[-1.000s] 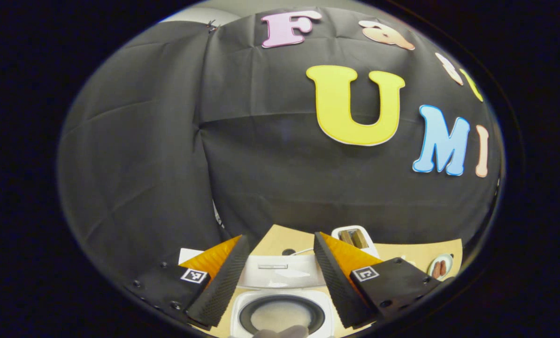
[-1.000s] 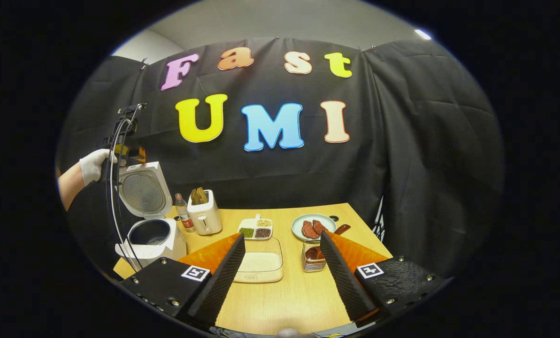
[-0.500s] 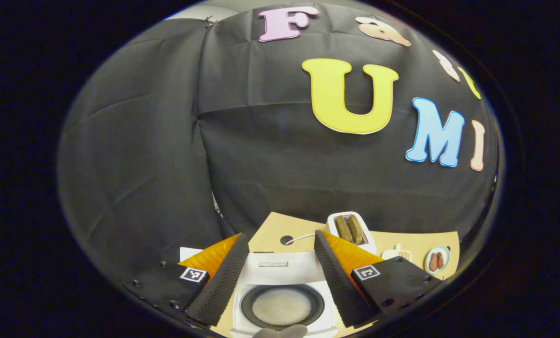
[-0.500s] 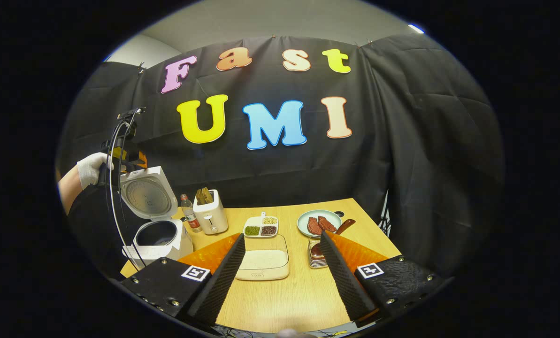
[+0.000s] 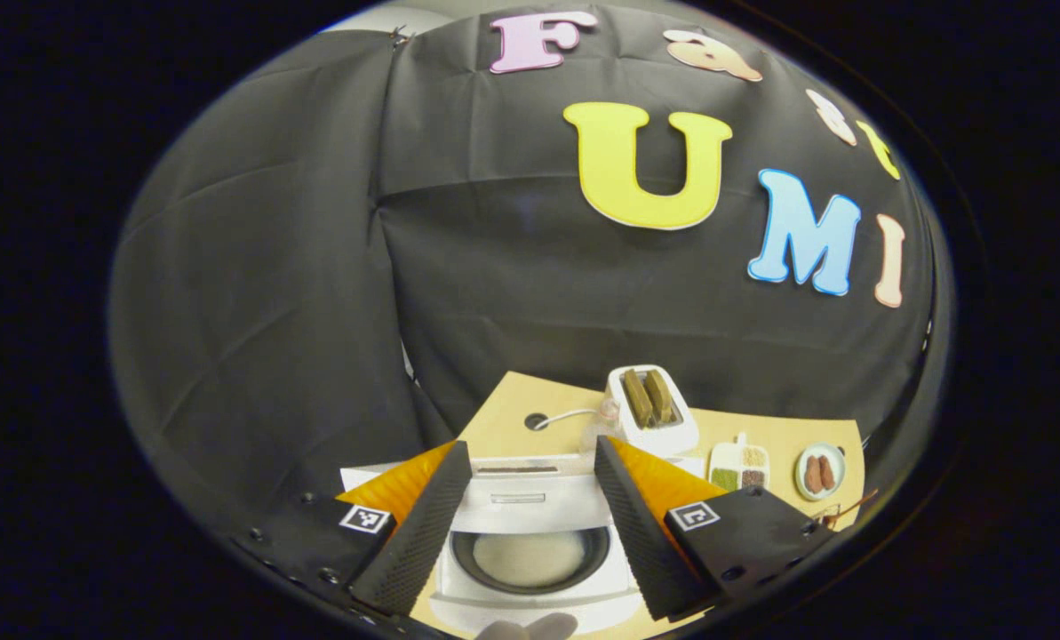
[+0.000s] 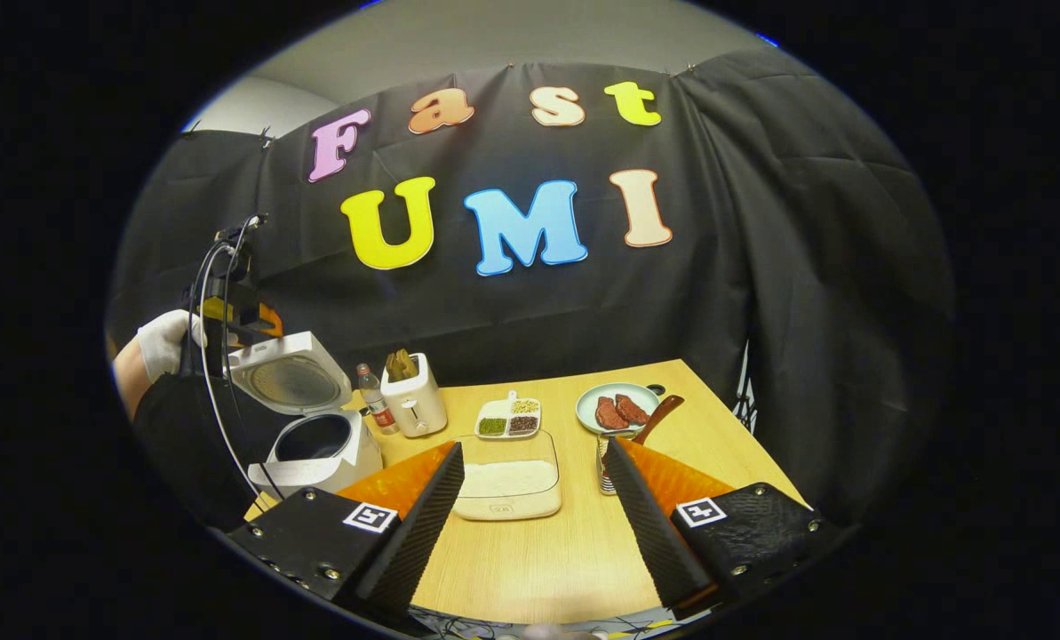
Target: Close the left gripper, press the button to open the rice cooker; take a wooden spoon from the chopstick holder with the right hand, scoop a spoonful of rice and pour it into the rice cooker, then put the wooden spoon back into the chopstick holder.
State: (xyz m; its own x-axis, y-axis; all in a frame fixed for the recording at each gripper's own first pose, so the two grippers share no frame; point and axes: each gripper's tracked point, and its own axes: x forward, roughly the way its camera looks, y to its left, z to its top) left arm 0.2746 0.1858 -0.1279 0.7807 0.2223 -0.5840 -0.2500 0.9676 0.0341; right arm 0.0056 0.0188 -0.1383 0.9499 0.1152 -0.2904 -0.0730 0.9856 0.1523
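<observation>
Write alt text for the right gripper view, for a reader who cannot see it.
The open right tongs hover above a wooden table, framing a clear container of rice. At far left a white rice cooker stands with its lid up, a gloved hand holding the left tongs beside it. Behind sit a toaster, a divided dish and a plate of meat.

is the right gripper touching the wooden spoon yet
Apart. In the right gripper view the right gripper hangs open above bare table, while the wooden spoon stands farther back in its holder.

Rice cooker [image 6: 321, 440], lid up
</observation>
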